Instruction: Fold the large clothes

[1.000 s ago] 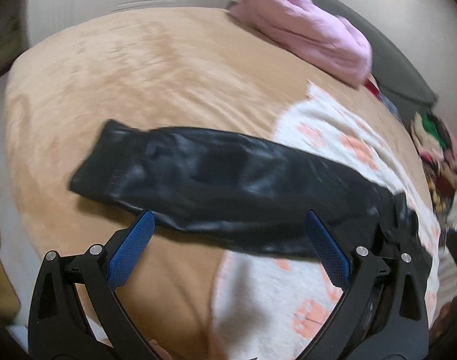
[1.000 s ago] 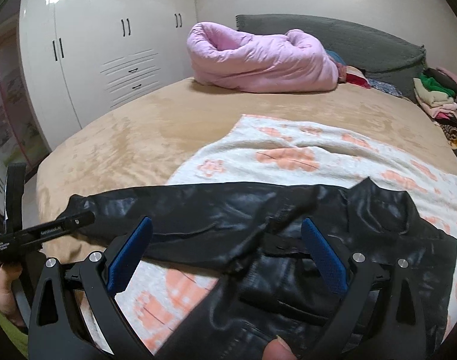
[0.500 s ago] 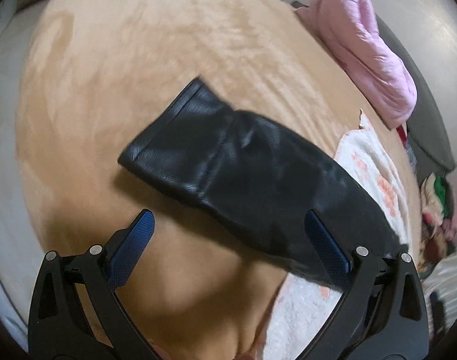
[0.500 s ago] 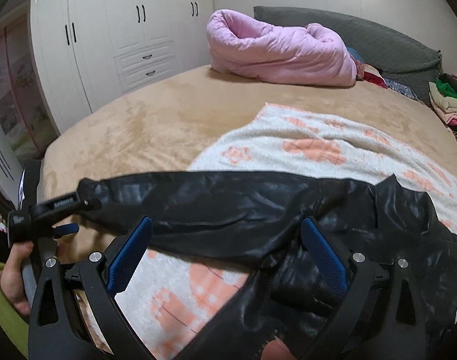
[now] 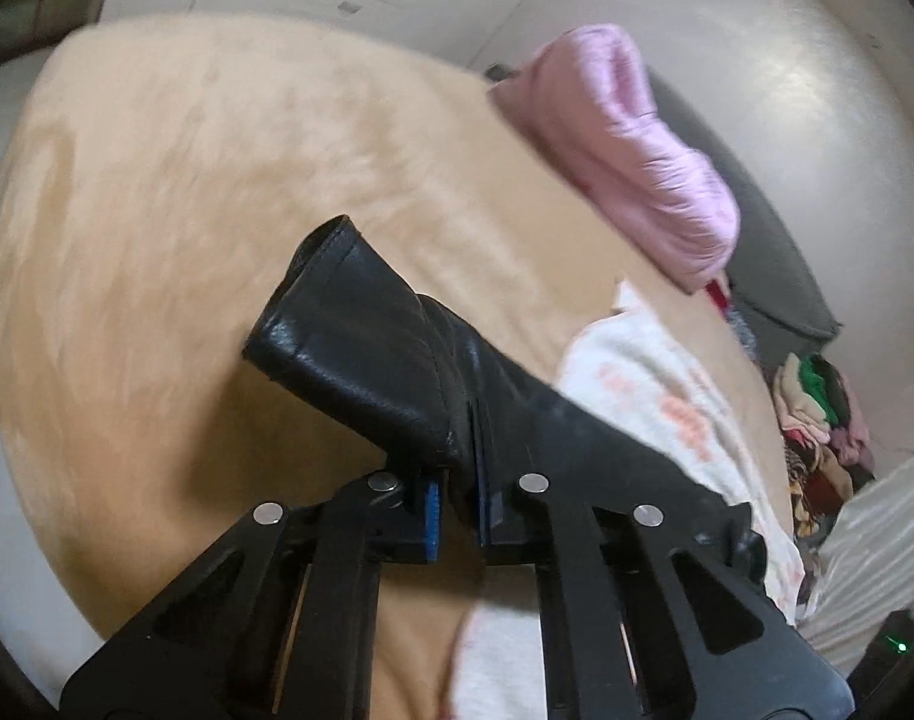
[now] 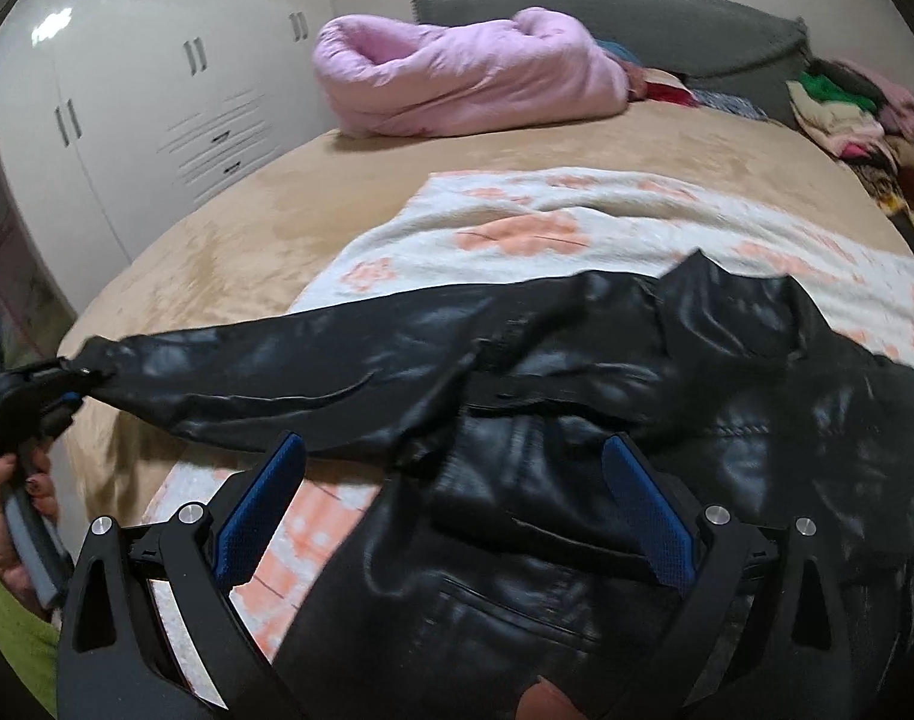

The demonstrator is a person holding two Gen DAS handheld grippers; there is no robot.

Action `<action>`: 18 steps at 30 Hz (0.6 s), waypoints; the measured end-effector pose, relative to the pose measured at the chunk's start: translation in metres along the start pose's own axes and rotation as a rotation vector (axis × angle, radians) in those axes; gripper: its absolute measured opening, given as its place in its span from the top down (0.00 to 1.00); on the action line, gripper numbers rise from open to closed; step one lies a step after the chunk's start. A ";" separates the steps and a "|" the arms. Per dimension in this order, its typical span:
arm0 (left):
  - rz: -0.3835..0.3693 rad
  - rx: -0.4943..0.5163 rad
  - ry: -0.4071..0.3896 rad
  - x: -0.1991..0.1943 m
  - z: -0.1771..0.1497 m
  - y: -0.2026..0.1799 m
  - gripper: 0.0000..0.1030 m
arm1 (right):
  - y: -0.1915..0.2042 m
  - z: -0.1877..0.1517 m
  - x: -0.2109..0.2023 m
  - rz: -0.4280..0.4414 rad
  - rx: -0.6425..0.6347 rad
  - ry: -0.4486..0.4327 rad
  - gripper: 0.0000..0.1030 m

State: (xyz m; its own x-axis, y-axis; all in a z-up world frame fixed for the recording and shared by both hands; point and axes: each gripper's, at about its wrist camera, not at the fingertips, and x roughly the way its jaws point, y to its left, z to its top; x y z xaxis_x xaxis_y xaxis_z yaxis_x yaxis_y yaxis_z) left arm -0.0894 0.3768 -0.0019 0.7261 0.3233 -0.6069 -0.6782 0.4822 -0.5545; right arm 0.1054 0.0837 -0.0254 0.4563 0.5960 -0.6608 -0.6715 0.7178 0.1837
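Observation:
A black leather jacket (image 6: 607, 420) lies across a white blanket with orange flowers (image 6: 577, 222) on a tan bed (image 6: 265, 216). One sleeve (image 5: 385, 360) stretches out to the left. My left gripper (image 5: 457, 480) is shut on that sleeve near its cuff and lifts it off the bed; it also shows in the right wrist view (image 6: 67, 381) at the sleeve's end. My right gripper (image 6: 457, 504) is open and empty, hovering over the jacket's body near the front edge.
A pink rolled duvet (image 6: 469, 78) lies at the head of the bed by a grey headboard (image 6: 607, 12). A pile of mixed clothes (image 6: 847, 114) sits at the far right. White wardrobes (image 6: 127, 90) stand to the left.
My left gripper has closed on the sleeve near the cuff and raised it. The right gripper has shifted slightly closer over the jacket and stays open.

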 end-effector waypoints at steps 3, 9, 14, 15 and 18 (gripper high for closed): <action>-0.046 0.042 -0.043 -0.015 0.009 -0.026 0.99 | -0.020 -0.003 -0.012 -0.011 0.041 -0.017 0.04; -0.145 0.149 -0.113 -0.051 0.017 -0.094 0.99 | -0.060 -0.011 -0.040 -0.034 0.129 -0.061 0.04; -0.216 0.239 -0.136 -0.071 0.010 -0.150 0.99 | -0.088 -0.021 -0.061 -0.041 0.181 -0.087 0.04; -0.223 0.253 -0.138 -0.073 0.008 -0.159 0.99 | -0.093 -0.023 -0.064 -0.038 0.194 -0.094 0.04; -0.244 0.307 -0.136 -0.079 0.000 -0.187 0.99 | -0.110 -0.030 -0.077 -0.030 0.238 -0.116 0.04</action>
State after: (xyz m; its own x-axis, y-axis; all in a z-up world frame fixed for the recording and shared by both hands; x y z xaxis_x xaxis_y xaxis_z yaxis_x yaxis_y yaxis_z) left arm -0.0197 0.2610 0.1495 0.8837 0.2641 -0.3864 -0.4339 0.7717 -0.4650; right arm 0.1265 -0.0524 -0.0166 0.5473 0.6003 -0.5832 -0.5066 0.7923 0.3401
